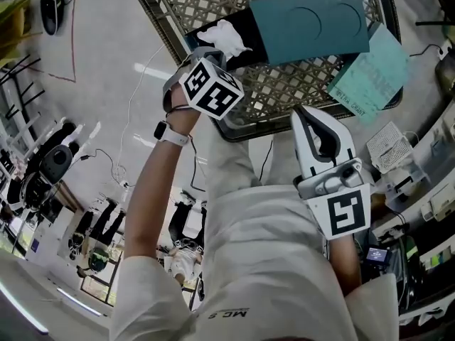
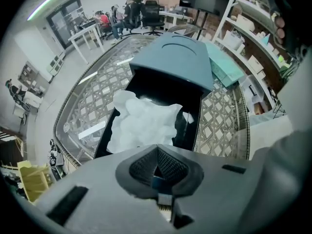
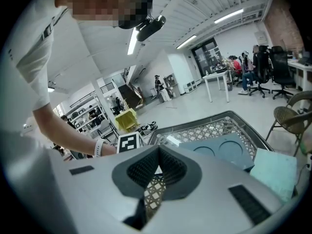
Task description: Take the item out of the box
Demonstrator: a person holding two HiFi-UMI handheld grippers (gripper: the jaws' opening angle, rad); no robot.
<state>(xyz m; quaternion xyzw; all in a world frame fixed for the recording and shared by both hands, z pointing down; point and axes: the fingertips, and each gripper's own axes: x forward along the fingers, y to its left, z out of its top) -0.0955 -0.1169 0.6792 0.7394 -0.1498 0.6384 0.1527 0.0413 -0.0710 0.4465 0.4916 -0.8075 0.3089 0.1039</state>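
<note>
Head view: one open box (image 1: 298, 23) on the table (image 1: 284, 98) holds one white item (image 1: 224, 38), your left gripper (image 1: 206, 52) just beside it. Left gripper view: its jaws meet, empty, above the item. Right gripper view: your right gripper (image 3: 158, 155) is closed on nothing.

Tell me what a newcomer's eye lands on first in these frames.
An open black box sits on the lattice-topped table, with crumpled white wrapping filling its near end and a teal lid covering the far end. The left gripper points straight at that wrapping. The right gripper hangs off the table's near edge, and a loose teal sheet lies beside the lid.
</note>
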